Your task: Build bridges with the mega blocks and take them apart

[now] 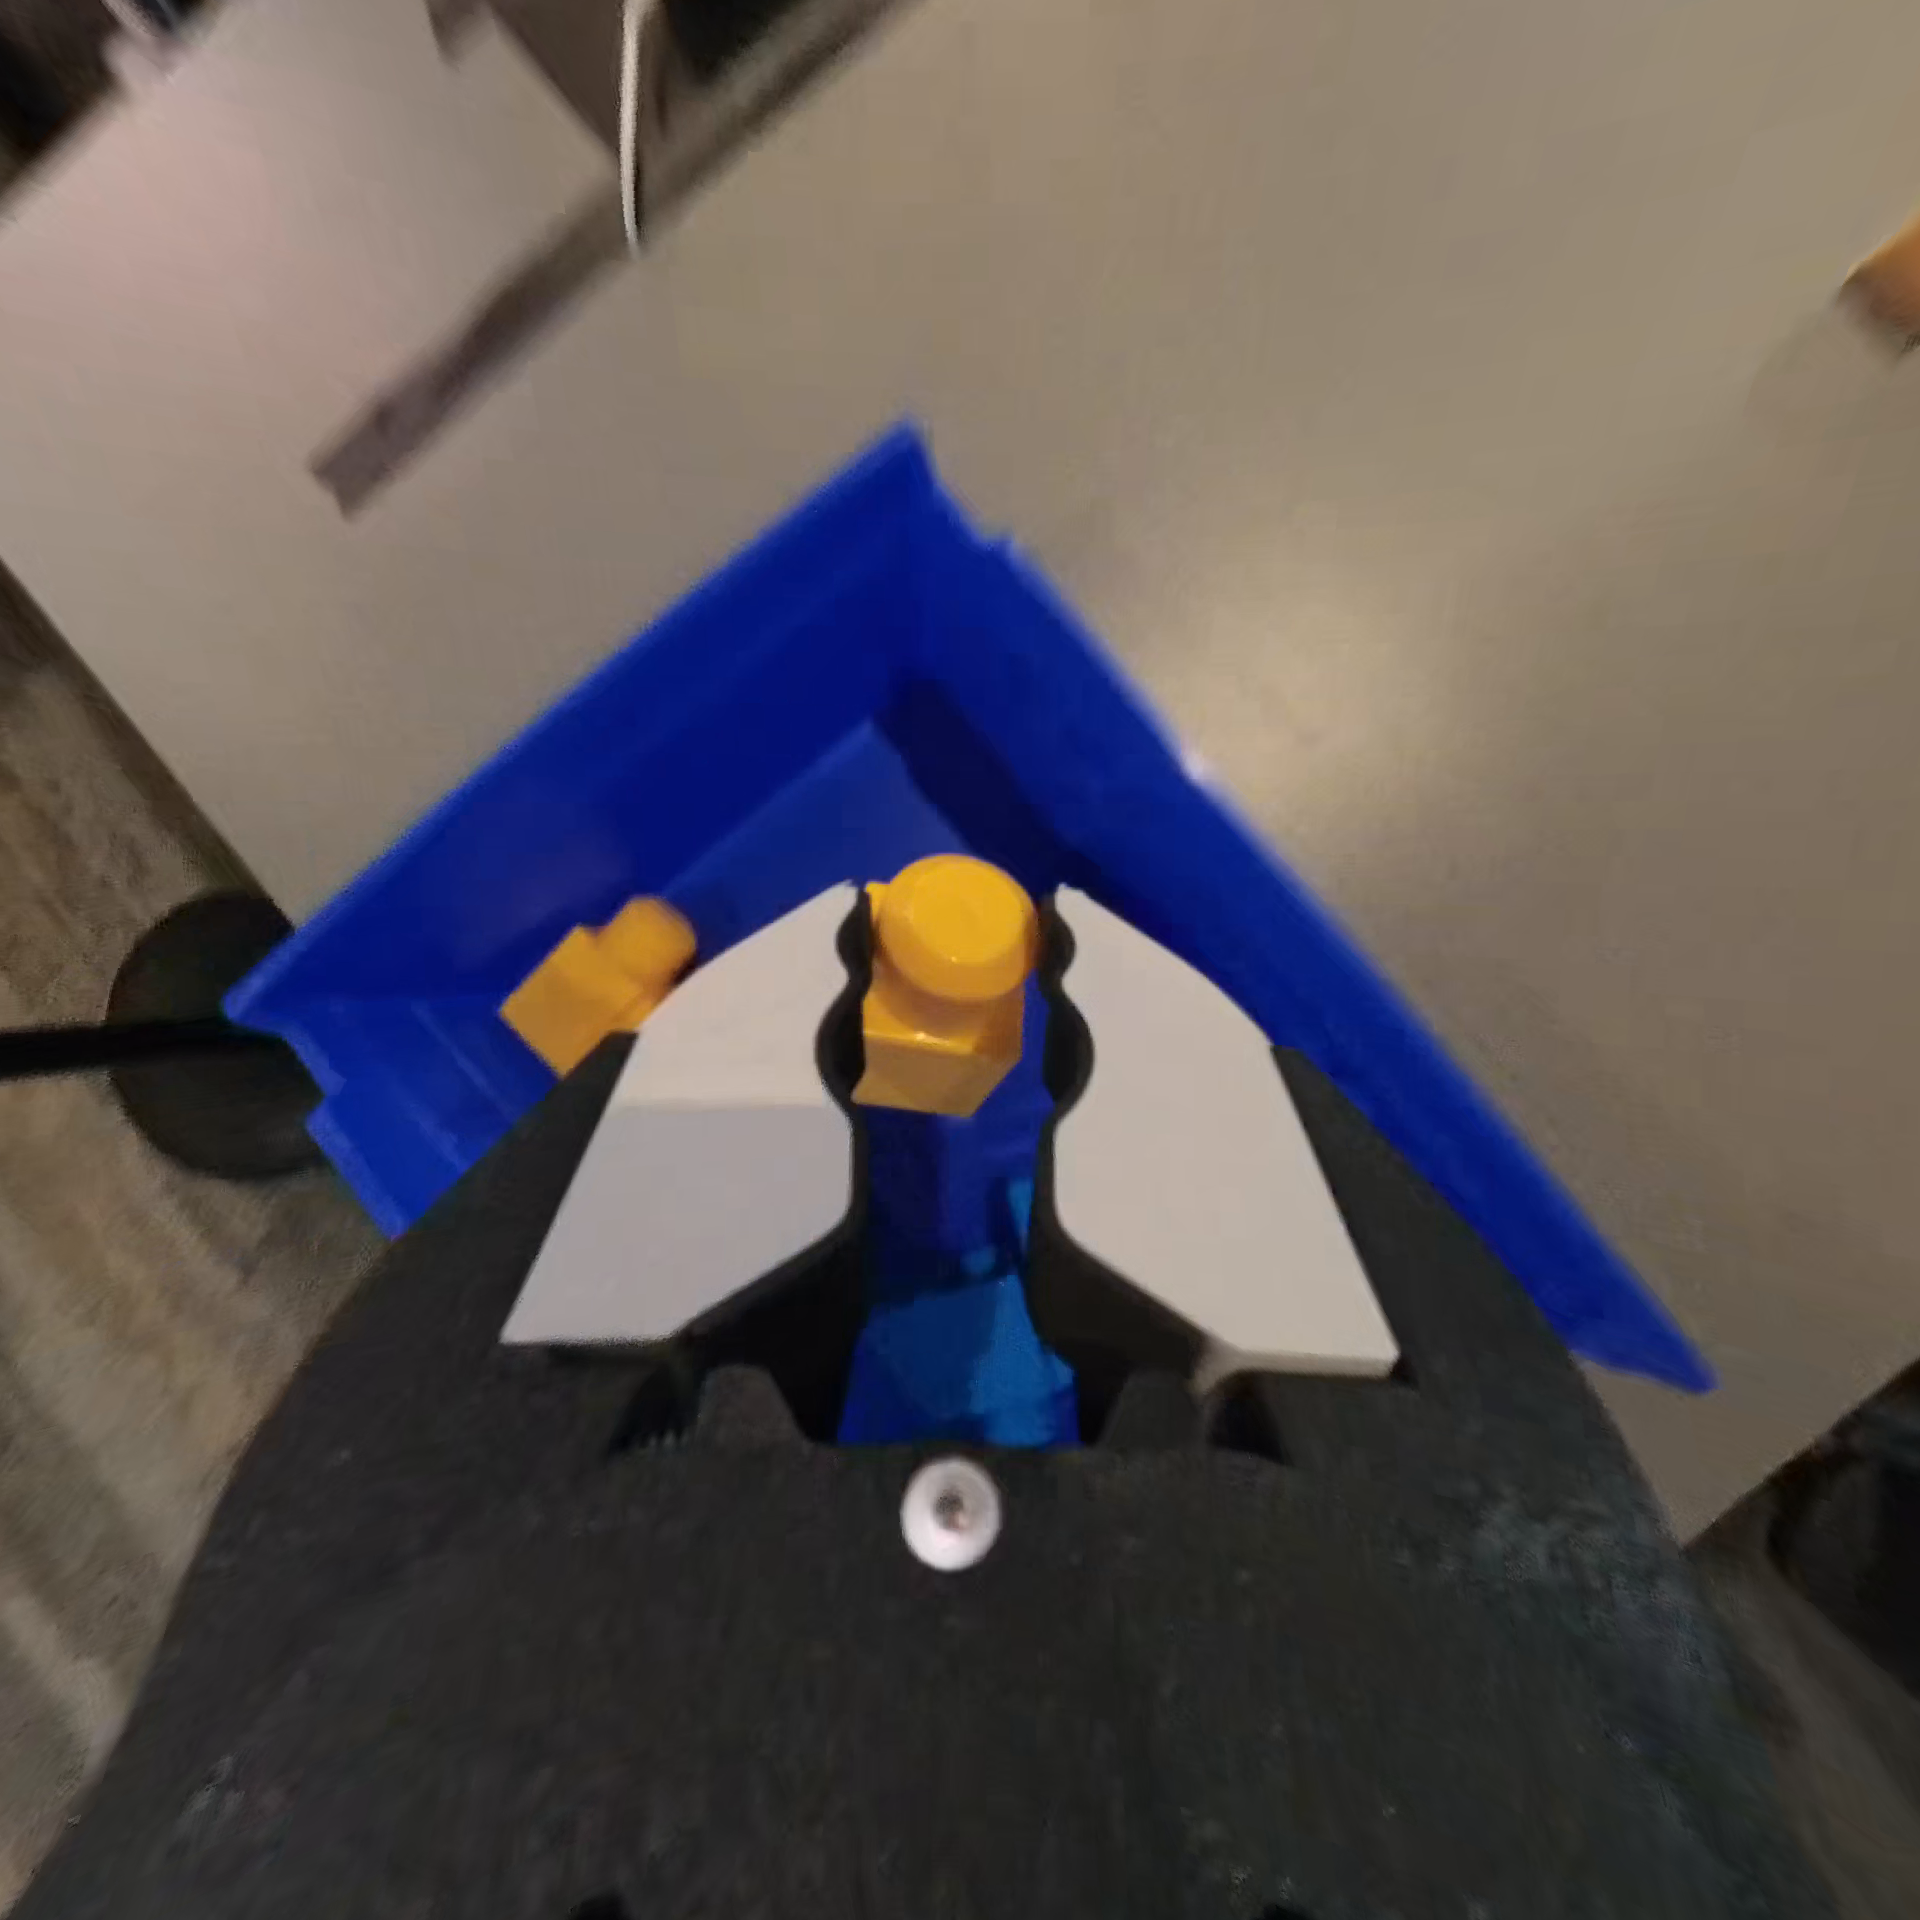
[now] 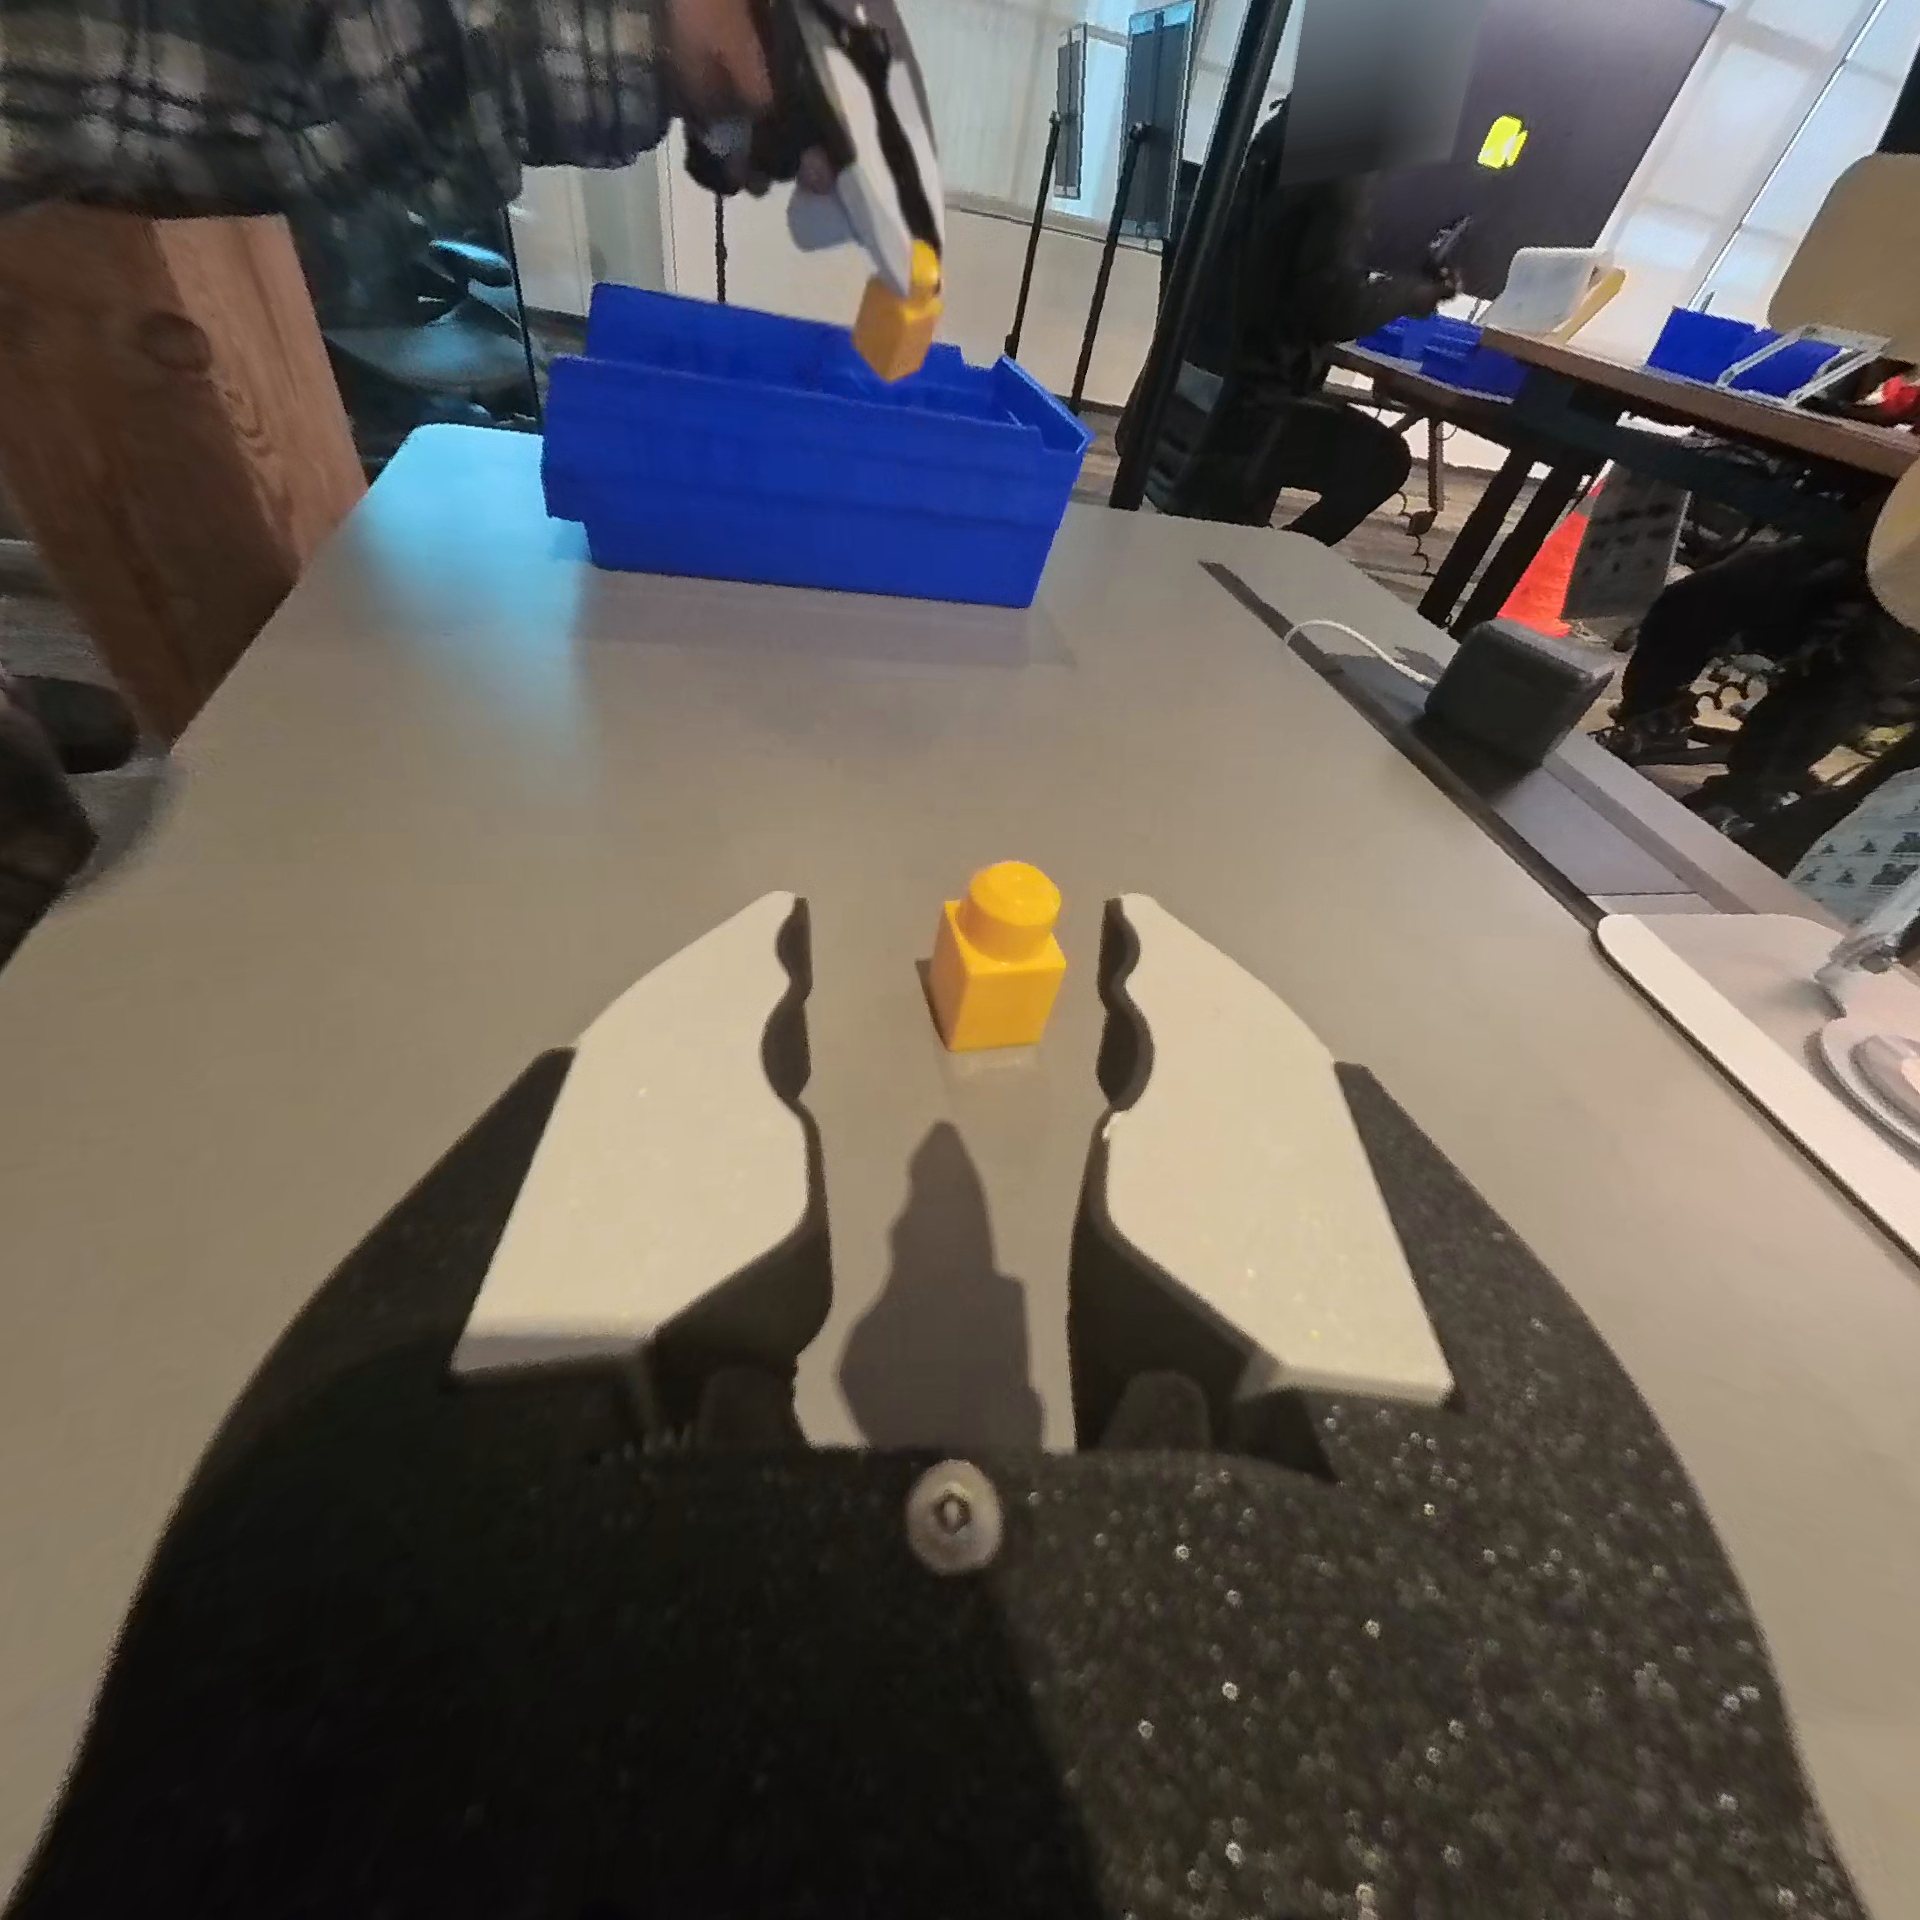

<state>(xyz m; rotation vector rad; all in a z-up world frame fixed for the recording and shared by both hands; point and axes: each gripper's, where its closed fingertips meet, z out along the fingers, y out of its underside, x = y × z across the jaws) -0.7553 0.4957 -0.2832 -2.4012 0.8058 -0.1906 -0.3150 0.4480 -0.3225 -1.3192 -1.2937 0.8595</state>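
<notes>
- Yellow one-stud block is standing upright between the spread right gripper fingers.
- Left gripper is pinching another yellow block above the blue bin; only its view is showing a third block inside.

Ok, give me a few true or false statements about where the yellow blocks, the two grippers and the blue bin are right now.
1. The left gripper is shut on a yellow block. True.
2. The right gripper is clamped on the yellow block on the table. False: its fingers stand open on either side of the block, not touching it.
3. The held block hangs above the blue bin. True.
4. The bin is empty. False: another yellow block lies inside it.
5. The block on the table lies on its side. False: it stands upright, stud on top.
</notes>
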